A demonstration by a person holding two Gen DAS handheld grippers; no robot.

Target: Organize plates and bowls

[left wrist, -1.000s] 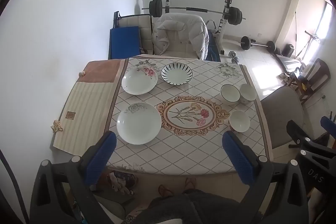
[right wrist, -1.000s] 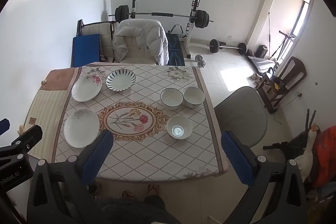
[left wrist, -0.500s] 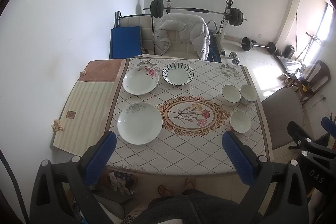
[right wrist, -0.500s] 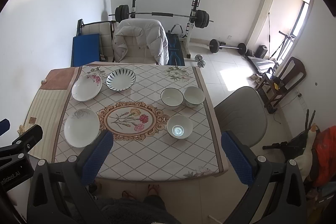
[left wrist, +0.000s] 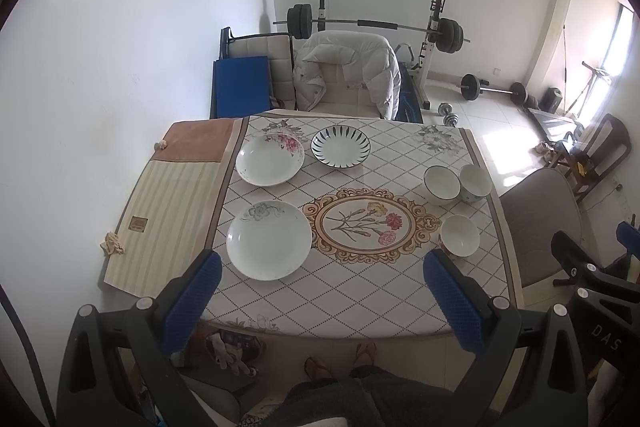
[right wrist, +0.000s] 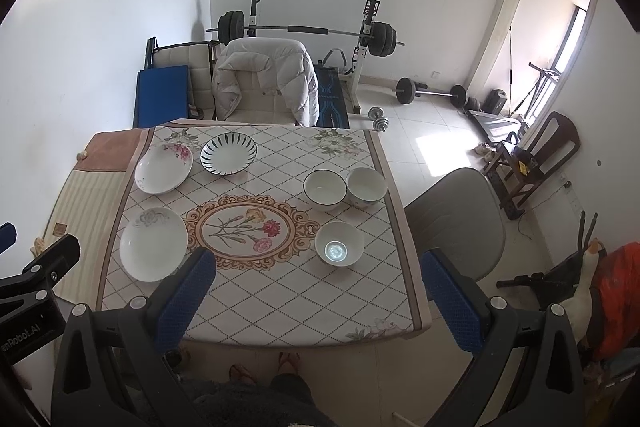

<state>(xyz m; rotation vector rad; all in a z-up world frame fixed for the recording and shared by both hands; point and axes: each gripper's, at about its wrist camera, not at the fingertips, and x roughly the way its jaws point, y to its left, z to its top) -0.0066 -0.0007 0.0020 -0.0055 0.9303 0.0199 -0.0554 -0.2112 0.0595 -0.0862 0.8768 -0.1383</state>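
Three plates lie on the left of the table [left wrist: 360,291]: a near white plate [left wrist: 269,239], a pink-flowered plate [left wrist: 269,159] and a blue-striped plate [left wrist: 341,147]. Three bowls stand on the right: a near bowl [left wrist: 460,235], a dark-rimmed bowl [left wrist: 441,180] and a white bowl [left wrist: 475,183]. The same plates [right wrist: 153,243] and bowls [right wrist: 339,243] show in the right wrist view. My left gripper [left wrist: 320,301] and right gripper [right wrist: 318,301] are open, empty, high above the table's near edge.
A chair with a white jacket [left wrist: 348,75] stands behind the table, a grey chair [right wrist: 454,223] at its right side. A striped mat [left wrist: 168,203] lies left of the table. A barbell rack [left wrist: 372,25] stands at the back wall.
Both grippers have barely shifted; the table sits slightly differently in the left wrist view. Nothing on the table has moved.
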